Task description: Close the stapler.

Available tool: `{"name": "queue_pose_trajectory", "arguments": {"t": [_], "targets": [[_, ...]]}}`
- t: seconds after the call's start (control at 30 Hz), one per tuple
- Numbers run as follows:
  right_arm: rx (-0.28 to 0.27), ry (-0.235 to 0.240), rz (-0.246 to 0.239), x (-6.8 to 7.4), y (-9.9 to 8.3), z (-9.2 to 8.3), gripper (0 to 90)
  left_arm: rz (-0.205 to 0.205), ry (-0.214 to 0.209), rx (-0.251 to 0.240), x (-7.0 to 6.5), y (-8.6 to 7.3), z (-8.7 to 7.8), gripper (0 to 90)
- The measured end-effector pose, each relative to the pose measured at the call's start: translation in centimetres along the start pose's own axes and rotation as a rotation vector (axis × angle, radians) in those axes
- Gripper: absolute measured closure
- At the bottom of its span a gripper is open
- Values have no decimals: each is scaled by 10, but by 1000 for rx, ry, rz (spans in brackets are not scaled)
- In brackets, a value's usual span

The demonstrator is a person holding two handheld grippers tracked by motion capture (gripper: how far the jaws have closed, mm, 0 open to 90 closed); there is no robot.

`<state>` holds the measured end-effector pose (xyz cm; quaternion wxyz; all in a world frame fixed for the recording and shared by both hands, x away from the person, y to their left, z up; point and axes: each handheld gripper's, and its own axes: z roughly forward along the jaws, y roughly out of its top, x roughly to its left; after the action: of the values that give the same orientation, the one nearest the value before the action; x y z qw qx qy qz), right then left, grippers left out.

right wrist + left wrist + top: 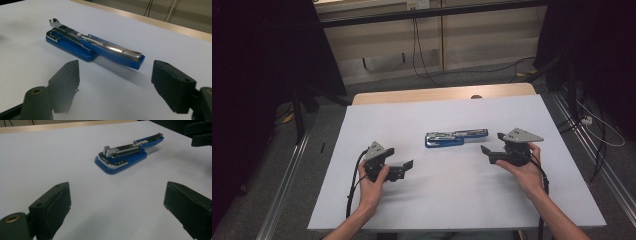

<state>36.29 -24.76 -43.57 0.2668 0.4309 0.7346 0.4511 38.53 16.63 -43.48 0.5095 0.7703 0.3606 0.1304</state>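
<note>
A blue stapler (456, 138) with a chrome magazine lies swung open and flat on the white table (437, 200), near its middle. My left gripper (404, 169) rests on the table to the stapler's lower left, pointing right towards it. In the left gripper view its jaws stand open (116, 197) with bare table between them and the stapler (125, 157) a short way ahead. My right gripper (493, 143) sits just right of the stapler, pointing left. Its jaws are open (116, 75), with the stapler's (95, 46) blue end close in front and nothing gripped.
A wooden strip (442, 93) runs along the table's far edge. Beyond it the floor carries black cables (422, 55) and a pale wall panel. Dark curtains stand at both sides, and metal rails (287, 175) run along the floor beside the table.
</note>
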Motion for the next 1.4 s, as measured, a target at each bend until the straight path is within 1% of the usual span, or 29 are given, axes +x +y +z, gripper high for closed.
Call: {"name": "queue_pose_trajectory", "arguments": {"t": [0.07,0.13,0.23,0.3,0.37,0.4,0.43,0.5,0.53,0.6,0.67,0.73,0.77,0.8,0.87,0.93,1.0,1.03,1.1,1.13,1.17,1.2,1.23,1.27,1.3,1.37,1.4], "targets": [[1,-13,-12,-1,0,2,279,19,-31,-7,-1,4,3,72],[-11,-11,7,-3,0,3,313,40,-22,-16,-3,7,6,72],[-17,-8,20,-6,0,4,338,47,-35,-32,-4,11,13,72],[-18,-4,30,-7,0,4,360,50,-39,-32,-4,13,18,72],[-14,9,39,-9,-1,4,390,52,-37,-32,-5,13,21,72],[-12,7,43,-9,-2,5,395,52,-37,-28,-5,14,22,72],[-12,5,50,-10,-2,5,420,50,-35,-31,-5,14,24,71],[-19,12,46,-11,-2,6,487,54,-28,-33,-3,17,25,70],[-19,9,53,-12,-3,7,490,50,-32,-33,-2,18,26,69],[-16,9,60,-14,-3,8,533,50,-32,-24,1,20,31,69],[1,-2,75,-15,-4,8,540,45,-28,-29,3,19,36,69],[5,5,83,-16,-5,8,609,49,-22,-28,4,18,40,69],[9,2,80,-16,-5,8,631,52,-14,-28,5,18,41,70],[12,2,79,-17,-5,8,670,52,-13,-24,5,19,42,69],[14,10,77,-18,-6,9,701,56,-20,-13,6,20,46,64],[20,17,83,-18,-6,10,724,64,-15,-11,7,23,50,64],[25,26,78,-18,-6,11,781,74,-9,-16,8,25,54,65],[26,31,72,-17,-5,11,811,71,-8,-24,7,25,56,66],[20,37,65,-16,-4,11,871,83,-11,-1,8,27,60,64],[20,40,60,-16,-4,10,892,91,-7,0,8,28,62,65],[26,36,58,-17,-4,11,900,90,-4,-3,8,28,64,66],[30,31,66,-17,-4,11,900,89,18,4,6,31,67,85],[34,29,65,-18,-5,12,900,97,24,6,6,32,69,144],[39,23,56,-18,-5,12,900,103,25,5,5,34,71,158],[40,19,47,-18,-5,12,900,111,25,6,6,36,74,155],[40,19,48,-19,-4,13,900,105,35,-6,6,39,78,156],[38,20,46,-19,-4,13,900,102,31,-6,5,40,80,164]]}}
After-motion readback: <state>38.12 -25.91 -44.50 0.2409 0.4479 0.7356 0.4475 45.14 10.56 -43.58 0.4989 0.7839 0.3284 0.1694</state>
